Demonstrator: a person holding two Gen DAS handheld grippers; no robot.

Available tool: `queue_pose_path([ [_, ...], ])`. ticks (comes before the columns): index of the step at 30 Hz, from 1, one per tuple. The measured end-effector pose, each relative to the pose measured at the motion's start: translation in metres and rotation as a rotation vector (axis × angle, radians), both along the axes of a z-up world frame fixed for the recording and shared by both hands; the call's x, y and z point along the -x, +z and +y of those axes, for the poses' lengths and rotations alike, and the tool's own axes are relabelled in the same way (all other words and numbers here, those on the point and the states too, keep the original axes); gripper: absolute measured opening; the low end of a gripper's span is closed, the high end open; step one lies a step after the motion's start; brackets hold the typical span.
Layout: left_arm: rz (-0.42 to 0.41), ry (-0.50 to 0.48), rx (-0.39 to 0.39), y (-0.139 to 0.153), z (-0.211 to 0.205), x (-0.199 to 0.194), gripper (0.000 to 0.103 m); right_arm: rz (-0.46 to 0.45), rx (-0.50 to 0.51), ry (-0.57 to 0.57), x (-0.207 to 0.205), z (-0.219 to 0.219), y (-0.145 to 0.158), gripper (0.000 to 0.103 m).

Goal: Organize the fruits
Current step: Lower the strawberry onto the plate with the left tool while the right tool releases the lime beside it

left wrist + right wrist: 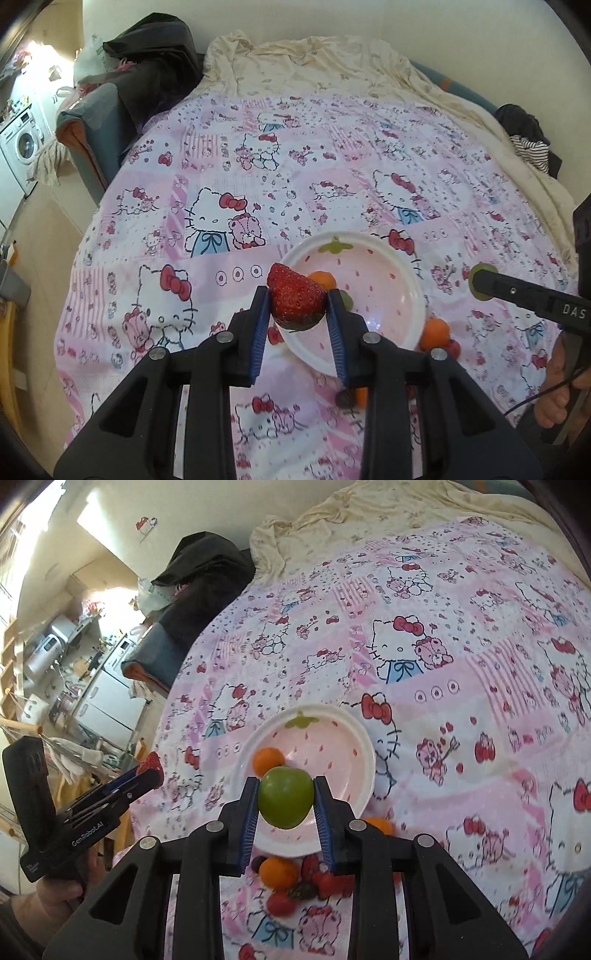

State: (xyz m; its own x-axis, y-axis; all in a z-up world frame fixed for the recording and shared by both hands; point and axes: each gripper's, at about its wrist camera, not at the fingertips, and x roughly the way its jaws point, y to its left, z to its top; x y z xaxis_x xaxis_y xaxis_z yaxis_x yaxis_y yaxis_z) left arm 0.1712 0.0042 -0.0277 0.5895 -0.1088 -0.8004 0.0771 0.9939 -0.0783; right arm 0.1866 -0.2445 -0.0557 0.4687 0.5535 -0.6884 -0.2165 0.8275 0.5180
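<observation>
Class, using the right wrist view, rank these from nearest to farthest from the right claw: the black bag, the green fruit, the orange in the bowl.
1. green fruit, held between the right claw pads.
2. orange in the bowl, just beyond, slightly left.
3. black bag, far off at the bed's upper-left end.

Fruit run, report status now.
Left gripper shut on strawberry. Right gripper shut on green fruit. Both above plate; one orange in it. Path open.
</observation>
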Motion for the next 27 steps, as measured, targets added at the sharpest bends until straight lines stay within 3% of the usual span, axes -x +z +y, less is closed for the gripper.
queue_pose_path([
  [13, 0.118, -0.004, -0.045, -0.068, 0.000, -0.057, 0.027, 0.062, 0.045, 0.029, -0.066, 0.017, -0.037, 0.030],
  [27, 0.213, -0.040, -0.020, -0.096, -0.007, -0.075, 0.027, 0.199, 0.115, 0.065, -0.094, 0.032, -0.090, 0.031],
])
